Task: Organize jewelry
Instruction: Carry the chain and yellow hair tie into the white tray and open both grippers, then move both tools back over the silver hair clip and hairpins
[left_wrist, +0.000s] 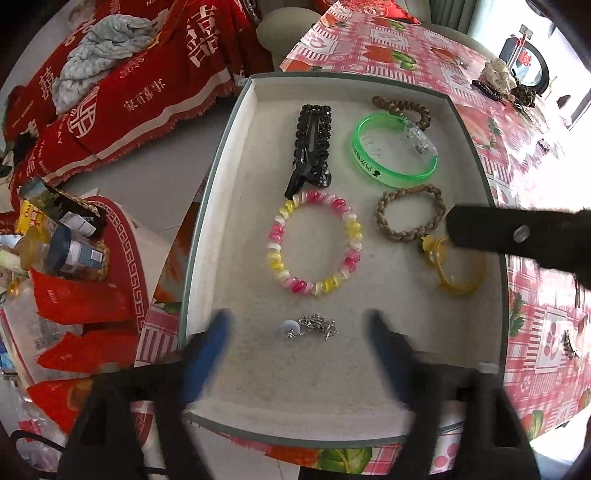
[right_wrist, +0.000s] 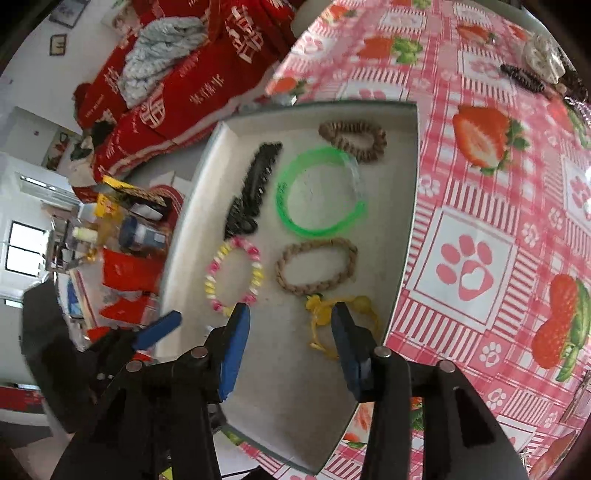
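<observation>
**Now both tongs hang open over the tray**

Largest first: the tray (left_wrist: 221, 177) lies below both. The left gripper (left_wrist: 299, 328), jaws wide, straddles the silver earring (left_wrist: 314, 328). The right gripper (right_wrist: 290, 328), jaws parted, has the yellow bracelet (right_wrist: 319, 314) beside its right finger; neither grips.

left tongs (left_wrist: 299, 334): spread wide | silver necklace (left_wrist: 314, 328) between them | tray (left_wrist: 221, 206)

We read large white double-happiness characters 囍 on the red fringed cloth (left_wrist: 155, 99); the black print on the green translucent bangle (left_wrist: 393, 147) stays illegible to us.
</observation>
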